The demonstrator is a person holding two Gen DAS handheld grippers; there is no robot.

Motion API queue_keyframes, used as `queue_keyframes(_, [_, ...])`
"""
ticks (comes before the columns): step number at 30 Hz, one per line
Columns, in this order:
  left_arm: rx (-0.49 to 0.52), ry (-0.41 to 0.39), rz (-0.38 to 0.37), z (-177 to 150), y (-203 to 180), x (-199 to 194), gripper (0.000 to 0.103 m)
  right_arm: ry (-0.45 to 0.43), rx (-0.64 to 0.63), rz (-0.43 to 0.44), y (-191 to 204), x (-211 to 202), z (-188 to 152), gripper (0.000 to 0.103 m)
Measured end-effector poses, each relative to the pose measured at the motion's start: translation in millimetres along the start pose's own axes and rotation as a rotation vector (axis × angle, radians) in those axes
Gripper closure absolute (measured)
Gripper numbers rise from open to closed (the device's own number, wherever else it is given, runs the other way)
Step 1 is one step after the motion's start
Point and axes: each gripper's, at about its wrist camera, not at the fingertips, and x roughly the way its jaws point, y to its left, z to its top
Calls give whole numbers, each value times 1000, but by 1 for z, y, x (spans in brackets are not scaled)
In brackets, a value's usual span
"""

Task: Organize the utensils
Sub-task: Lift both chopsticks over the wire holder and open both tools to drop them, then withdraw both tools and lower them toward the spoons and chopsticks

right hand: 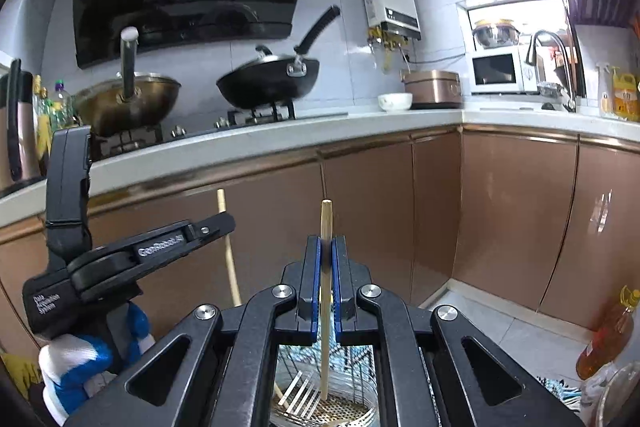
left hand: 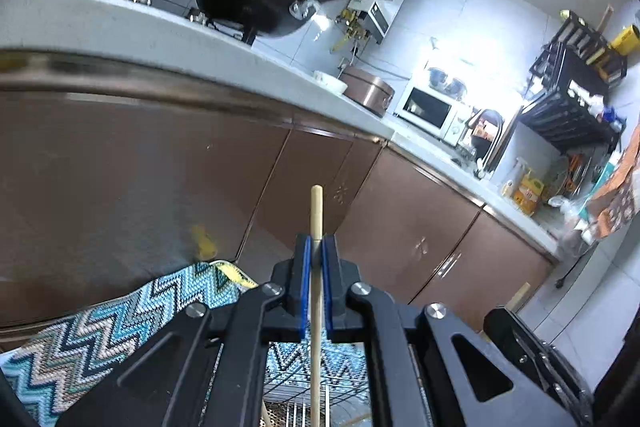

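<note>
My left gripper (left hand: 317, 247) is shut on a pale wooden chopstick (left hand: 316, 211) held upright; its lower end drops toward a wire utensil basket (left hand: 296, 391) below. My right gripper (right hand: 327, 247) is shut on a second wooden chopstick (right hand: 326, 223), also upright, with its lower end reaching into a perforated metal utensil holder (right hand: 340, 413) where metal forks (right hand: 300, 397) lie. The left gripper (right hand: 230, 223) and its chopstick (right hand: 228, 259) show at the left of the right wrist view, held by a blue-and-white gloved hand (right hand: 76, 367).
Brown cabinet doors (right hand: 500, 211) and a white countertop (right hand: 280, 135) stand ahead, with a black wok (right hand: 268, 79), a brass pot (right hand: 128, 103), a bowl (right hand: 395, 101) and a microwave (right hand: 496, 71). A zigzag cloth (left hand: 100, 339) lies lower left. An oil bottle (right hand: 608, 335) stands lower right.
</note>
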Motion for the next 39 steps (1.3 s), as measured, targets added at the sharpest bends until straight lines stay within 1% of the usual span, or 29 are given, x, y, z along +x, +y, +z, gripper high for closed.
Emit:
queue_keyframes(1, [16, -3, 13, -8, 0, 5, 98, 12, -4, -2, -2, 4, -6, 97])
queue_keyframes(3, [30, 5, 11, -17, 2, 11, 96, 32, 1, -3, -5, 8, -16, 97])
queue_keyframes(4, [35, 21, 5, -21, 3, 12, 96, 41, 2, -3, -6, 10, -20, 94])
queue_keyframes(5, [41, 27, 0, -22, 3, 11, 93, 50, 3, -1, -7, 9, -23, 91])
queue_keyframes(6, [51, 31, -6, -22, 2, 8, 88, 53, 4, -1, -8, 7, -24, 85])
queue_keyframes(7, [66, 32, -10, -21, 0, 3, 85, 53, 7, -2, -8, 3, -25, 82])
queue_keyframes(9, [94, 26, -18, -14, -5, -14, 77, 46, 11, 0, -8, -6, -20, 81])
queue_keyframes(13, [151, 20, -32, 9, -11, -63, 72, 8, 7, -7, -3, -39, -5, 80])
queue_keyframes(18, [189, 28, -27, 37, -6, -132, 65, -30, -5, -27, 4, -96, 13, 77])
queue_keyframes(23, [192, 36, -7, 45, 9, -184, 64, -27, 23, -50, 9, -147, 17, 77])
queue_keyframes(28, [183, 72, 11, 32, 34, -229, 64, -1, 35, -65, 22, -185, 9, 75])
queue_keyframes(33, [194, 132, 27, 16, 53, -256, 64, 39, 43, -68, 34, -208, -3, 75])
queue_keyframes(39, [178, 176, 36, 4, 73, -280, 64, 73, 79, -72, 37, -229, -15, 75])
